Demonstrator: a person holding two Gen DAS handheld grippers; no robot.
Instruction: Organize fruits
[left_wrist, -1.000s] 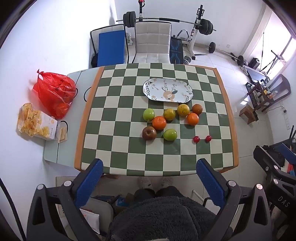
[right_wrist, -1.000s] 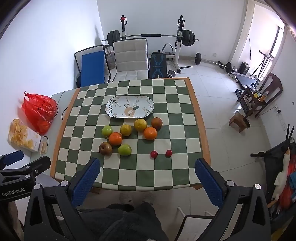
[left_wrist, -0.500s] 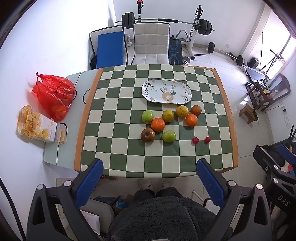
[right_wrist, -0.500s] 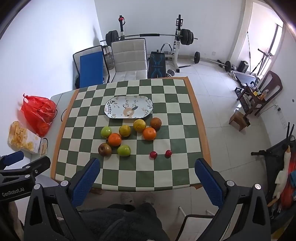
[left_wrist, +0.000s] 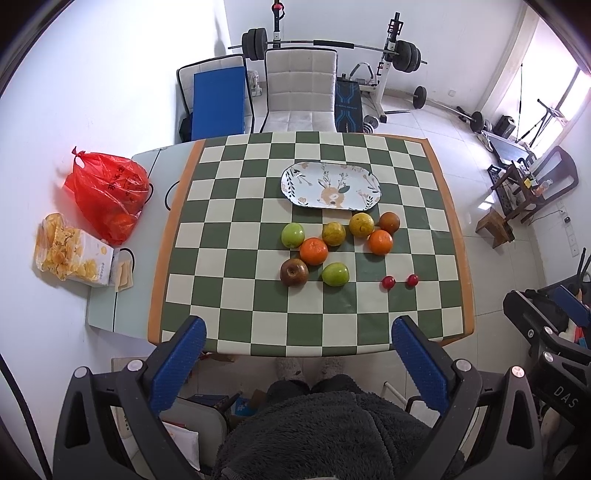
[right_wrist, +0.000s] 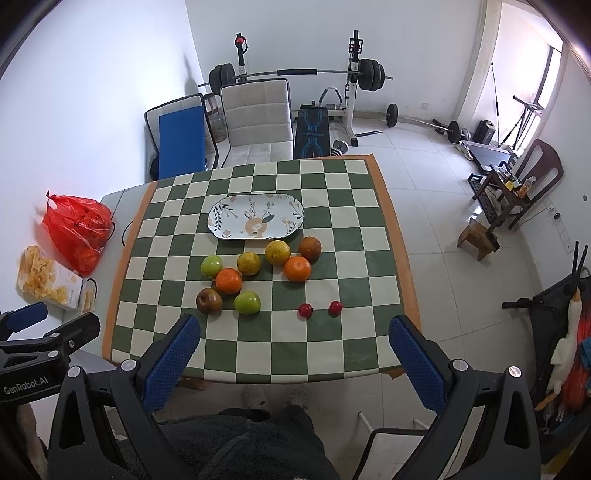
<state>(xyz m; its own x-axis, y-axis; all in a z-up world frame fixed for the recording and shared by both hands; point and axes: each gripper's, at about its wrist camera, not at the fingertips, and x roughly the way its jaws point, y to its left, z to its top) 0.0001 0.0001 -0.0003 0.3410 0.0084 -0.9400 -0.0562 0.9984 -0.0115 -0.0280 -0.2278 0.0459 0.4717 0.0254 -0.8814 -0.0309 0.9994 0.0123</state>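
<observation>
An oval deer-print plate (left_wrist: 330, 185) (right_wrist: 255, 216) lies empty on the green checked table (left_wrist: 236, 258). In front of it lie two oranges (left_wrist: 313, 251) (left_wrist: 380, 242), two green apples (left_wrist: 293, 235) (left_wrist: 335, 274), two yellow citrus fruits (left_wrist: 334, 233) (left_wrist: 361, 224), two brown-red fruits (left_wrist: 294, 272) (left_wrist: 389, 222) and two small red fruits (left_wrist: 388, 282) (left_wrist: 412, 280). My left gripper (left_wrist: 298, 334) is open and empty, high above the table's near edge. My right gripper (right_wrist: 293, 332) is open and empty, also high above the near edge.
A red plastic bag (left_wrist: 107, 192) and a snack box (left_wrist: 72, 256) sit on the side table at the left. A white chair (left_wrist: 301, 92) and a blue panel (left_wrist: 218, 101) stand behind the table. Gym weights fill the back. A wooden stool (right_wrist: 478, 238) stands at the right.
Both grippers have drifted slightly, so the table sits a little differently in each view. The fruits and plate have not moved. Both grippers stay open.
</observation>
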